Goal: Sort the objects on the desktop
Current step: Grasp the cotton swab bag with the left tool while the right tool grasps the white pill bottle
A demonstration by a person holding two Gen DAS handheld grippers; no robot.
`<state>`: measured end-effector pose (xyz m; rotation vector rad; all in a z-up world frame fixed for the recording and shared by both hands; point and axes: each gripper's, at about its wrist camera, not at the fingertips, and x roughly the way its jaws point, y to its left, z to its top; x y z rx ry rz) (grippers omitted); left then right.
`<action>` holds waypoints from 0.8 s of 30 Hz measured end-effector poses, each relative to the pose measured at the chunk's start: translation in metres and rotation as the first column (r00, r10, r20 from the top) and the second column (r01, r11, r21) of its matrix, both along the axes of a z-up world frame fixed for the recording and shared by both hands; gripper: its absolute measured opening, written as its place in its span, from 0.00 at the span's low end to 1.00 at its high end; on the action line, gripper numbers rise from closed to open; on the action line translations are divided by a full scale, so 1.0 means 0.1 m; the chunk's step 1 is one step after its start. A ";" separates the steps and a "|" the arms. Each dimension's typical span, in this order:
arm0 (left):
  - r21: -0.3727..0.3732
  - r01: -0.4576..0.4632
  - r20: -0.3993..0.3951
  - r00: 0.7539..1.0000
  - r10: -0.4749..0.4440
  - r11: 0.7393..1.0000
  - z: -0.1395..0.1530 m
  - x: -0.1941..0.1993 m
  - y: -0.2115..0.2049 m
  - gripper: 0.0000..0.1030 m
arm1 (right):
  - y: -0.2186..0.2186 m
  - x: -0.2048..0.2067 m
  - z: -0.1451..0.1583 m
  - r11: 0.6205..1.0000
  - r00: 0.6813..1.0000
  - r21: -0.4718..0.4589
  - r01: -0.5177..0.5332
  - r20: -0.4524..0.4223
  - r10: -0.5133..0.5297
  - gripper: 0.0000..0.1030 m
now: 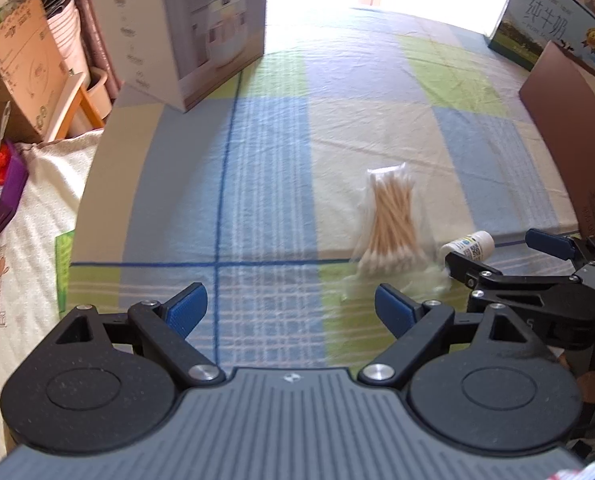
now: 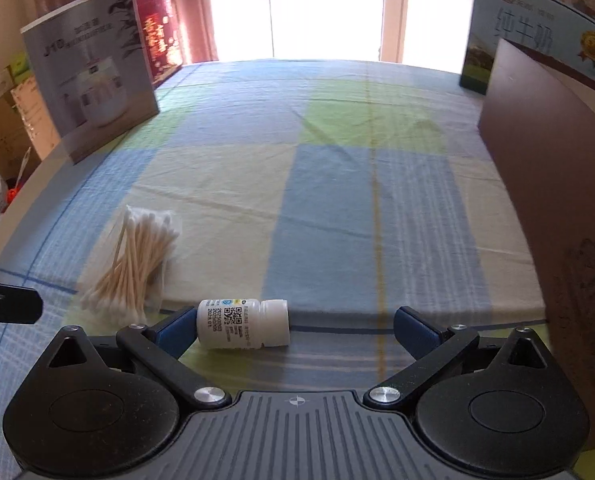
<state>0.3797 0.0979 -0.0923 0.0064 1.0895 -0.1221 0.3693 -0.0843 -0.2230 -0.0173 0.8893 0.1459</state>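
Hovering wide open and empty, the right tool frames a small white bottle lying on the desk. The left tool, equally spread, hangs near bagged cotton swabs. Next, likely closing on each.

daylight enters from the window behind the table and blows it out to pure white glare in both views. we see the checked cloth brightest nearest the window, motion-blurred in the left view, with fisheye bending toward every edge.
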 end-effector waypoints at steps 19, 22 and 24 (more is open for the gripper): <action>0.056 0.183 0.027 0.982 -0.185 0.982 -0.38 0.48 -0.77 0.64 | -0.38 -0.10 0.08 1.000 1.000 -0.026 0.007 0.016 -0.007 0.96; 0.062 0.204 0.061 0.976 -0.207 0.977 -0.36 0.45 -0.75 0.37 | -0.34 -0.09 0.07 0.999 0.999 -0.025 -0.036 0.011 0.037 0.83; 0.057 0.195 0.064 0.978 -0.199 0.979 -0.35 0.46 -0.71 0.27 | -0.30 -0.07 0.05 0.998 0.998 -0.021 -0.058 0.007 0.059 0.76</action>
